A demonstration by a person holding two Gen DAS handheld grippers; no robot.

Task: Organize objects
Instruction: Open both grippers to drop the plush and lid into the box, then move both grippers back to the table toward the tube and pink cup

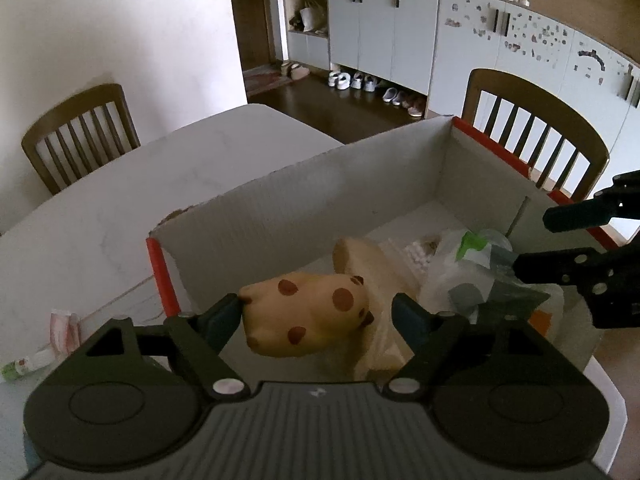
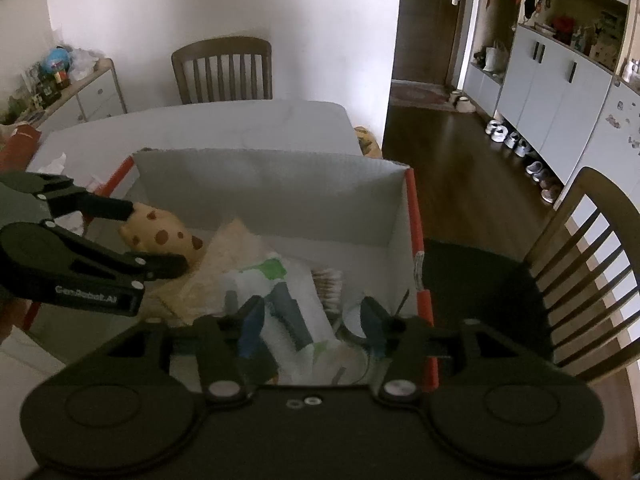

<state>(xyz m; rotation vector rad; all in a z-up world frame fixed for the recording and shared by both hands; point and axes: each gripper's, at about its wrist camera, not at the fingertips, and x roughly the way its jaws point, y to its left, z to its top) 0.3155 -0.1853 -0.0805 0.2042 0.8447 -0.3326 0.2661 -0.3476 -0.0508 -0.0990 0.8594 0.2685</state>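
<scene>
Hovering over the box [image 1: 304, 184], the left hand-held gripper [image 1: 316, 312] stands wide, barely touching the spotted toy [image 1: 308, 316]; right hand-held gripper [image 2: 312, 320] gapes empty; release low, gently.

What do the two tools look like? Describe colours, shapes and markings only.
Both are matte black. The left tool has angular linkage arms with silver pivot bolts, blue finger pads, round discs either side of a ribbed grey base, and white side lettering. The right tool matches: black arms, silver bolts, blue pads. No cables or sleeves show.
</scene>
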